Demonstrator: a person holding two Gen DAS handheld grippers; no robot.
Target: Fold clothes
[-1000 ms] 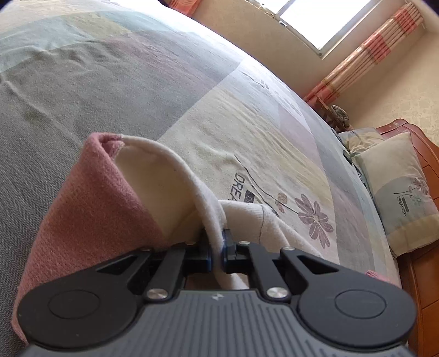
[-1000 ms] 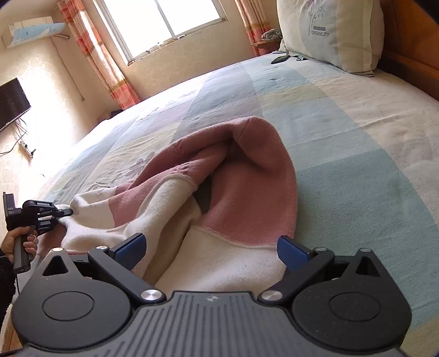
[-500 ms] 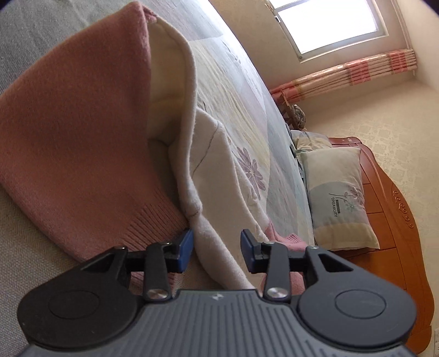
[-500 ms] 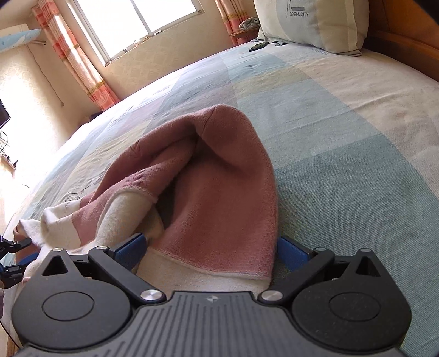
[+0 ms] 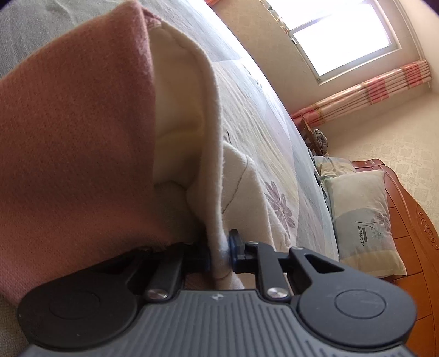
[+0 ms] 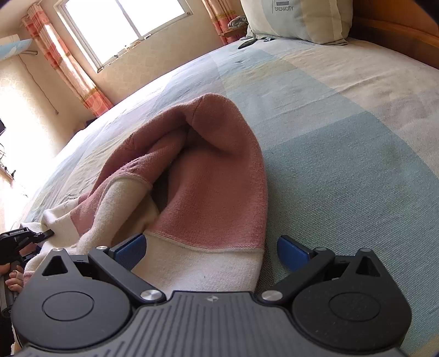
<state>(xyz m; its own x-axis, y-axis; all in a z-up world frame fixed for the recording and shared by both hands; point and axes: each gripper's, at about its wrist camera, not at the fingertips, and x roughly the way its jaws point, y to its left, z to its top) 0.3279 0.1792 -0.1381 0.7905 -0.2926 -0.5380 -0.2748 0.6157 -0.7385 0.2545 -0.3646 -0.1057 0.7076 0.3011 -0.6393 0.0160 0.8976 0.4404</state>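
Note:
A pink and cream sweater [image 6: 214, 178] lies bunched on the bed. In the left wrist view the sweater [image 5: 82, 137] fills the left side, pink outside and cream inside. My left gripper [image 5: 221, 252] has its jaws closing, and the pads press on a thin cream edge of the garment. That left gripper [image 6: 24, 239] also shows at the far left of the right wrist view, held by a hand [image 6: 13, 274]. My right gripper [image 6: 210, 250] stands wide open over the cream hem, its right fingertip [image 6: 290, 252] above bare bedspread.
The patchwork bedspread [image 6: 343, 137] stretches far and right of the sweater. A pillow [image 5: 362, 219] leans on the wooden headboard [image 5: 411, 233]. The same pillow [image 6: 296, 19] sits at the top right. A window [image 6: 123, 24] with striped curtains [image 6: 68, 63] is beyond.
My left gripper let go of the cream edge, stood open half a second ago, and has pinched it again lower down. My right gripper sank closer to the hem, still open.

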